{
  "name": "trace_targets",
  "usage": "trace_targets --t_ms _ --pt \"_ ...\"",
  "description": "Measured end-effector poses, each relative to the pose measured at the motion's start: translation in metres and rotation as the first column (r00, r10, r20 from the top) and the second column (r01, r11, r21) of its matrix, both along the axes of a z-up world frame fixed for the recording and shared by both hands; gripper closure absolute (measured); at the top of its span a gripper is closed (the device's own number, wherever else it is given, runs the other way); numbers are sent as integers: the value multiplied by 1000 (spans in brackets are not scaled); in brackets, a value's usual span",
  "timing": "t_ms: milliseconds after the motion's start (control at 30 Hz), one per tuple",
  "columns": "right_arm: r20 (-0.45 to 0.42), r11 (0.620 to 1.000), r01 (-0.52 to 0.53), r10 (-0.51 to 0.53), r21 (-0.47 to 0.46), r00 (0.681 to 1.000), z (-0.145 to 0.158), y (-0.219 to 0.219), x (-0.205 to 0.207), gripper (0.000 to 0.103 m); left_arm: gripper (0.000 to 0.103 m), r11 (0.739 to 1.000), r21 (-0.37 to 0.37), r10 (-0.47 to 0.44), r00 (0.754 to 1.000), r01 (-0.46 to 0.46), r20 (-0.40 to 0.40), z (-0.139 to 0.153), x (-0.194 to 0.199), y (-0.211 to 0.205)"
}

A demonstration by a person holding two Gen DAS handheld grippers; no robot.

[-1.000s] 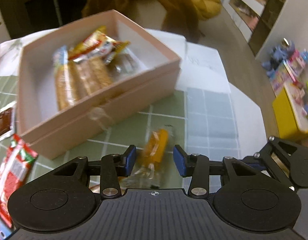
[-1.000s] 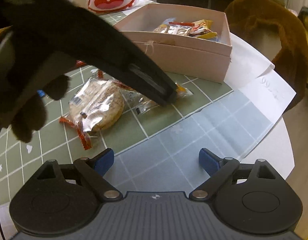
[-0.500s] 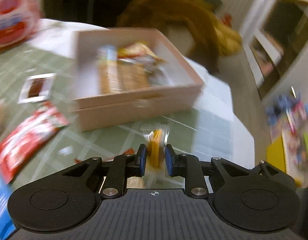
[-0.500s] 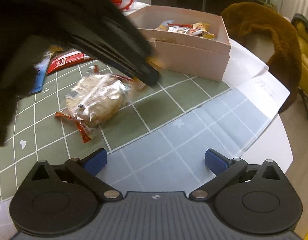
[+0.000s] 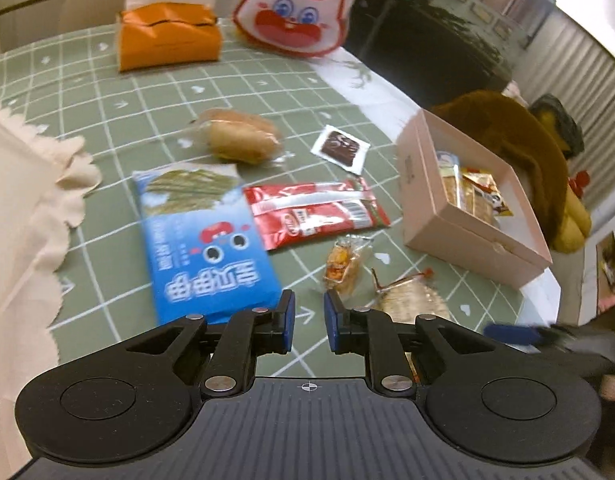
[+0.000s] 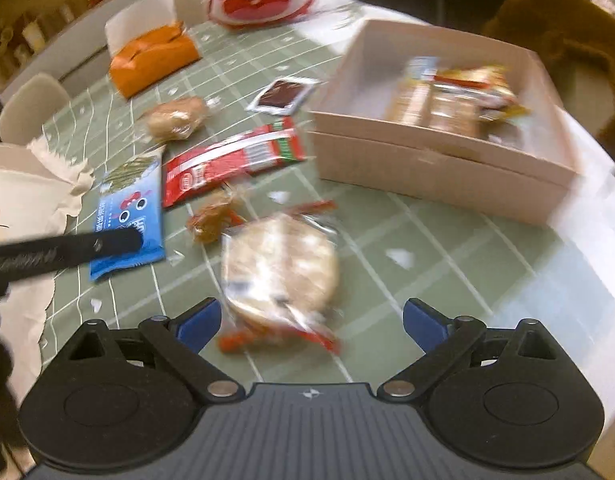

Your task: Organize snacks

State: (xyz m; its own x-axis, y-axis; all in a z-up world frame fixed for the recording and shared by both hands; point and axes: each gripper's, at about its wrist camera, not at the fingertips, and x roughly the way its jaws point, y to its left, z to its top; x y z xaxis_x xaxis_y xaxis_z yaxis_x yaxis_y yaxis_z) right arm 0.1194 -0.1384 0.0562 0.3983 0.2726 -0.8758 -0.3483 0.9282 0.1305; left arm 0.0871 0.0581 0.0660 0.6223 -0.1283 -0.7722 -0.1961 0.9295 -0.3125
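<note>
My left gripper (image 5: pixel 309 320) is shut, with only green tablecloth showing between its pads. A small orange snack in clear wrap (image 5: pixel 341 266) lies on the cloth just beyond its right fingertip. My right gripper (image 6: pixel 311 320) stands wide, jaws closing, over the near edge of a round cracker pack (image 6: pixel 279 268); the pads do not touch it. The pink box (image 6: pixel 439 168) holds several snacks at the right. A blue packet (image 5: pixel 203 240), a red packet (image 5: pixel 315 214), a wrapped bun (image 5: pixel 241 140) and a small brown sachet (image 5: pixel 341 148) lie loose.
An orange tissue pouch (image 5: pixel 167 36) and a rabbit-face bag (image 5: pixel 295 8) stand at the table's far side. Cream cloth (image 5: pixel 23 216) covers the left. A brown fur throw (image 5: pixel 507 132) hangs behind the box. The table edge curves close on the right.
My left gripper closed on the small orange snack, swung left away from the box and rolled; now the snack lies on the cloth. My right gripper moved up to the cracker pack.
</note>
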Motion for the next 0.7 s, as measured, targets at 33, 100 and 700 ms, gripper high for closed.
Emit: trace_targets --t_ms 33,100,700 --pt "5 1000 -12 12 -29 1000 -5 10 4 5 84 1000 1 1 1000 -1 -1 1 -1 1" --pt "6 996 -26 26 -89 1000 -15 26 11 5 84 1000 -4 -3 1000 3 3 3 -4 1" --pt "16 978 162 -162 -133 987 -19 -53 4 25 84 993 -80 -90 996 89 -16 -23 -11 -10"
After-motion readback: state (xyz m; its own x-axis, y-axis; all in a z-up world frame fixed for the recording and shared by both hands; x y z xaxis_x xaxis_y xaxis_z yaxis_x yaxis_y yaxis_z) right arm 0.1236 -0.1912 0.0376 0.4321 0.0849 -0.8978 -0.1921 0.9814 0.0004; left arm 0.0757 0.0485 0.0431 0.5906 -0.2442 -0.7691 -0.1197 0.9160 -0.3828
